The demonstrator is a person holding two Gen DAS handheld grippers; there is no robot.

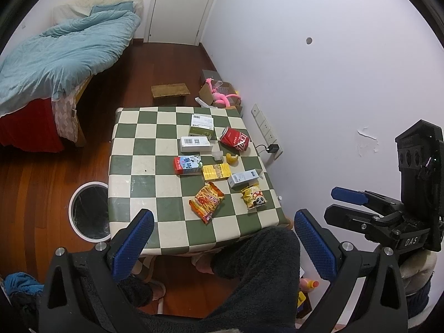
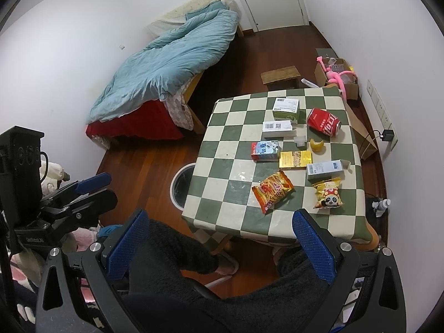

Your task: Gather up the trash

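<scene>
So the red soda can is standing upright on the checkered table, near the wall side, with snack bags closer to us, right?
Not quite: the red soda can is lying on its side, as the right wrist view shows. It is on the checkered table near the wall side, with the snack bags closer.

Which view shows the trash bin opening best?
Left wrist: the bin shows nearly its whole white rim and dark liner beside the table. Right wrist: the bin is half hidden behind the table edge.

Two snack bags (image 1: 206, 202) (image 1: 253, 196), one can (image 1: 235, 138)
</scene>
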